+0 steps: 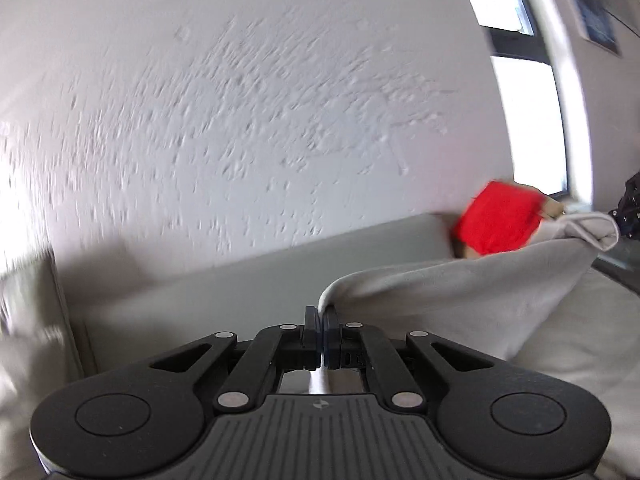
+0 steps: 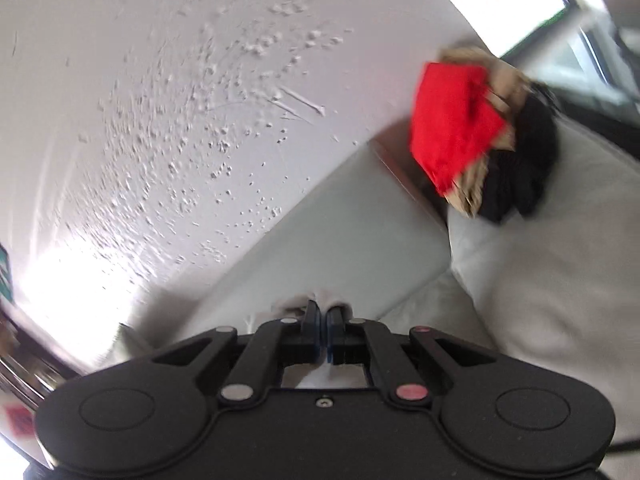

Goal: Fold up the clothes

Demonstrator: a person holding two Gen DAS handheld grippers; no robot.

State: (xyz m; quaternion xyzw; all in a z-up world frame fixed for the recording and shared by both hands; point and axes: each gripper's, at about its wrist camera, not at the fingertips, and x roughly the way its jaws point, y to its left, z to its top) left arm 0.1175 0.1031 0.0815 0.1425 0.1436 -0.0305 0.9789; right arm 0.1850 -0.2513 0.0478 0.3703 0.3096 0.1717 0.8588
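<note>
- Right now the left hand-held gripper [image 1: 322, 312] has its jaws together, clamped on an edge of the pale grey garment [image 1: 460, 292]; a thin strip of cloth runs back btwn the fingers toward the camera.
- From that pinch the garment stretches up & to the right as a taut sheet, lifted off the white bedding [image 1: 580, 340] below it.
- Far right end of the garment bunches into a rolled corner, touching a dark piece of hardware [image 1: 628, 210] at the frame edge; too little of it shows to tell what it is or whether it grips the cloth.
- Right hand-held gripper [image 2: 323, 314]: jaws together too, clamped on a small bunch of the same pale cloth [image 2: 320, 298], w/ more of it visible under the fingers.
- Behind both grippers a low grey-white headboard [image 1: 248, 280] runs along the foot of a textured white wall [image 1: 240, 120].
- Pile of clothes sits at the far right, against the headboard end: red item [image 2: 452, 120] on top/front, tan item [image 2: 502, 78] behind it, black item [image 2: 524, 164] to its right. In the left view only the red one and a bit of tan show, just beyond the garment's raised edge.
- White pillow or duvet [image 2: 552, 264] lies near-right of the pile in the right view.
- Bright window [image 1: 532, 128] w/ dark frame at far right.
- Both views are motion-blurred, so fine detail is soft.
</note>
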